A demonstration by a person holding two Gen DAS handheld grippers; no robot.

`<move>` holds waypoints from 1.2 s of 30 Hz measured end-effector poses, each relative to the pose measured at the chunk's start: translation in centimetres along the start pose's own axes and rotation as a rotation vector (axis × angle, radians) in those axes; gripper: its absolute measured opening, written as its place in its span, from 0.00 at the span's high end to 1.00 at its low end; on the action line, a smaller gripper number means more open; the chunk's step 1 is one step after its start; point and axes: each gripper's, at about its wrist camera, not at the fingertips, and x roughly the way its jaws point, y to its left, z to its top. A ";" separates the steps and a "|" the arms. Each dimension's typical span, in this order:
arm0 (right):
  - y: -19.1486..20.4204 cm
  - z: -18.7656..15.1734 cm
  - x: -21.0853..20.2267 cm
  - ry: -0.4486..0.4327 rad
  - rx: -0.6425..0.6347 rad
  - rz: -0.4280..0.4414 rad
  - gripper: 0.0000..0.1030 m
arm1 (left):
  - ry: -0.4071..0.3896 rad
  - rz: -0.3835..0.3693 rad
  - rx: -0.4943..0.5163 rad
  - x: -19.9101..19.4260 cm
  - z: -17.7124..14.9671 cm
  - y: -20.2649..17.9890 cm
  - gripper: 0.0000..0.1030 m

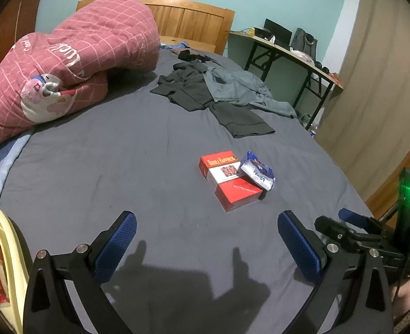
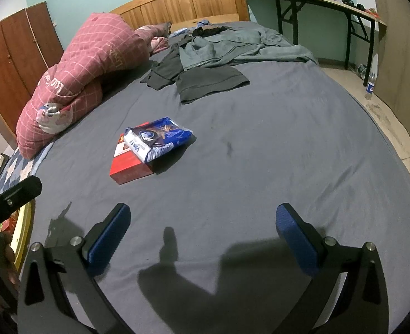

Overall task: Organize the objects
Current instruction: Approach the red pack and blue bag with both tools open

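A red and white carton [image 1: 230, 183] lies flat on the grey bedsheet [image 1: 121, 167]. A blue and white packet [image 1: 257, 173] leans on its right edge. My left gripper [image 1: 207, 239] is open, empty, and a short way in front of the carton. In the right wrist view the carton [image 2: 129, 168] and the packet [image 2: 157, 139] on top of it sit ahead and to the left. My right gripper [image 2: 202, 236] hovers open over bare sheet with nothing between its fingers.
Dark and blue-grey clothes [image 1: 213, 94] lie spread further up the bed. A rolled pink quilt [image 1: 65, 69] fills the left side. A cream basket [image 1: 1, 239] holding red items sits at my near left. A desk [image 2: 316, 0] and a bottle [image 2: 370, 86] stand off the bed's right side.
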 end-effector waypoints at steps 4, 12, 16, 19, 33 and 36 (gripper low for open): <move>0.0 0.0 0.0 -0.001 0.000 0.002 0.00 | 0.002 0.000 0.007 0.1 -0.1 -0.3 0.00; -0.1 -0.1 0.0 0.002 0.006 0.001 0.00 | 0.007 0.010 0.020 0.3 -0.1 -0.4 0.00; -0.1 -0.2 0.0 0.001 0.008 0.000 0.00 | 0.009 0.010 0.014 0.4 -0.1 -0.4 0.00; -0.2 -0.2 0.1 0.004 0.010 0.000 0.00 | 0.011 0.007 0.017 0.4 -0.2 -0.4 0.00; -0.3 -0.2 0.2 0.009 0.020 0.004 0.00 | 0.021 0.010 0.026 0.9 -0.3 -0.7 0.00; -0.3 -0.2 0.2 0.008 0.017 0.003 0.00 | 0.022 0.010 0.029 0.9 -0.3 -0.8 0.00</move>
